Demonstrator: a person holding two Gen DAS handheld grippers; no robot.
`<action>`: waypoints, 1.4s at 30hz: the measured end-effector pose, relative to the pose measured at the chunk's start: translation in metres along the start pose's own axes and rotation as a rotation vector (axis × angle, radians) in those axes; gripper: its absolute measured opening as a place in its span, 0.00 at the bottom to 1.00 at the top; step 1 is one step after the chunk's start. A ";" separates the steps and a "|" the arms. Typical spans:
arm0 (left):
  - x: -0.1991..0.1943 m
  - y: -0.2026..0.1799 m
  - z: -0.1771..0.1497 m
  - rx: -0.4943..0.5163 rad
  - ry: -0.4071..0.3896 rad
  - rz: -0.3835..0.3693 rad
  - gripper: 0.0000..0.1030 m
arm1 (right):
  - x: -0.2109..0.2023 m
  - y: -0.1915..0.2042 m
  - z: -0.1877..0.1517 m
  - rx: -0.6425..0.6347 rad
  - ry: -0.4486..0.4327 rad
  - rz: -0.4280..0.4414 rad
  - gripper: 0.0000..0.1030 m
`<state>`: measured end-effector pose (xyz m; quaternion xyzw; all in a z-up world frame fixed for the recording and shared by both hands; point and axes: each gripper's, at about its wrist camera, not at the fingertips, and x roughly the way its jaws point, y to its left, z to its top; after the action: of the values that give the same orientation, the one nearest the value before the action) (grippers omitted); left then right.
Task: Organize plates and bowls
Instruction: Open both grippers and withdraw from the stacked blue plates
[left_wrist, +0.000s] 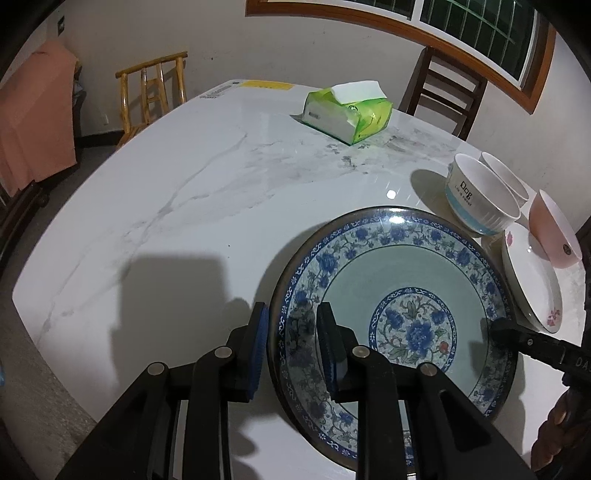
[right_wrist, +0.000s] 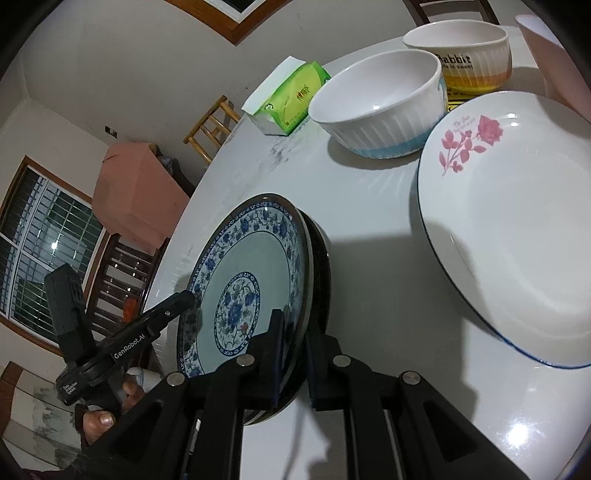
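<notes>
Straddling opposite edges of the blue floral plate (left_wrist: 399, 291), both grippers share its weight. The left gripper (left_wrist: 295, 347) has its fingers set either side of the near-left rim, narrowly parted; whether they pinch is unclear. The right gripper (right_wrist: 295, 354) looks clamped on the right rim. Beyond, on the marble table (left_wrist: 184, 177), wait the rose plate (right_wrist: 517, 229), ribbed bowls (right_wrist: 380, 99) and tissue pack (left_wrist: 347, 112), probably the stack's destination.
</notes>
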<state>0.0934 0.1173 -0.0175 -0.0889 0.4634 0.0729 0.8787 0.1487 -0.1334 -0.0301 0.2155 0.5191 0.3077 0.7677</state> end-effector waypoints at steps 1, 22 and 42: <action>0.000 0.000 0.000 0.002 -0.008 -0.001 0.22 | 0.000 -0.002 0.000 0.010 0.001 0.009 0.10; -0.010 -0.011 -0.003 0.096 -0.117 0.119 0.45 | 0.009 0.061 -0.015 -0.401 -0.027 -0.325 0.29; -0.002 -0.017 -0.007 0.132 -0.094 0.142 0.52 | 0.006 0.088 -0.031 -0.552 -0.082 -0.510 0.57</action>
<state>0.0902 0.0986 -0.0188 0.0055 0.4305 0.1083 0.8960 0.0996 -0.0657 0.0111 -0.1236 0.4226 0.2260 0.8689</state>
